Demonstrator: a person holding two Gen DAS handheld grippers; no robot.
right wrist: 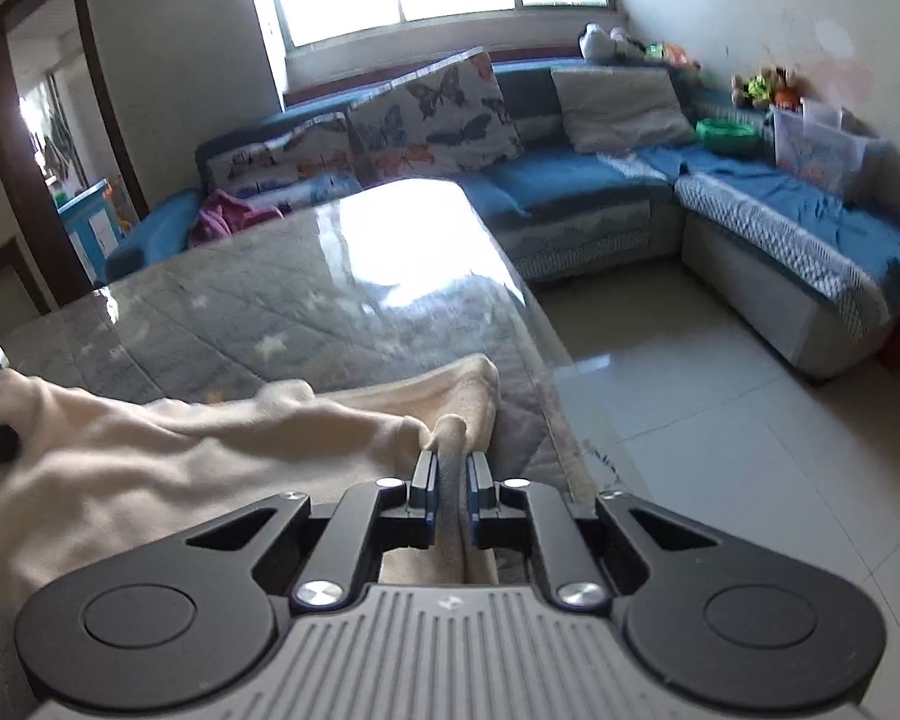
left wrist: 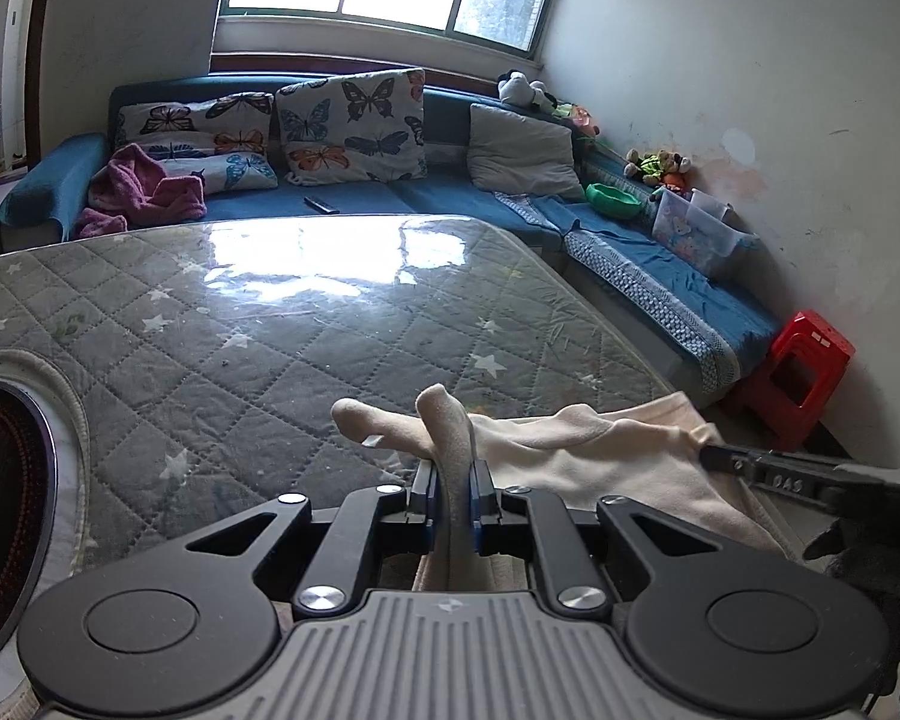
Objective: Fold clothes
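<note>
Cream garment (left wrist: 600,450); grey star-quilted table cover (left wrist: 270,324); blue sofa (left wrist: 450,192); butterfly-print cushions (left wrist: 354,126); red stool (left wrist: 804,372) at right.

We see the garment (left wrist: 600,456) lying on the table (left wrist: 306,324) at its near edge, toward five o'clock from the table's middle. Behind the table, at twelve o'clock, runs the sofa (left wrist: 354,195), bearing cushions (left wrist: 354,126). At three o'clock stands the stool (left wrist: 804,375), beside the sofa's end.
</note>
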